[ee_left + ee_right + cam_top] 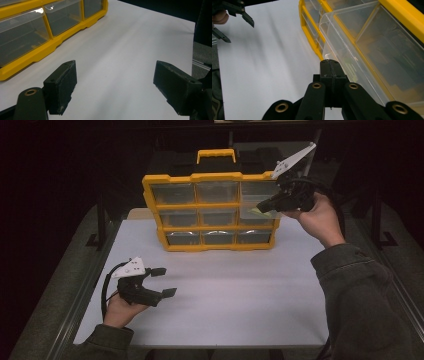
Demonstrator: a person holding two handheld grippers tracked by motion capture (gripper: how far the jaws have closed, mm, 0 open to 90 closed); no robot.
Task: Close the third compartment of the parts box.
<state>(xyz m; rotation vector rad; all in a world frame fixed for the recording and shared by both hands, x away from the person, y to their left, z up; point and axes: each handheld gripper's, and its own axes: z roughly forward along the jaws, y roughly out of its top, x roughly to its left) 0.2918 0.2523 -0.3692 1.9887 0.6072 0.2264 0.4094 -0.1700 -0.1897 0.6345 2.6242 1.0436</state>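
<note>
A yellow parts organiser (210, 215) with a carry handle (216, 155) stands upright near the far edge of the white tabletop (225, 290), its three rows of clear drawers facing the person.

The right gripper (264, 206) is at the organiser's right-hand column, level with the upper and middle rows. There a clear plastic drawer (255, 202) juts forward out of the frame. In the right gripper view the two black jaws are pressed fully together, and their tips sit at the lip of this clear plastic drawer (347, 45); the plastic is so thin and see-through that I cannot tell for certain whether the lip is pinched between the pads or merely touched. Something pale yellow-green (348, 61) shows through the drawer wall just beyond the tips.

The left gripper (166, 281) is held low over the near left part of the tabletop, well apart from the organiser, pointing towards the right edge. Its jaws stand wide apart with only bare white tabletop (120, 57) between them; the organiser's bottom row of drawers (22, 35) lies off to the side in that view.
</note>
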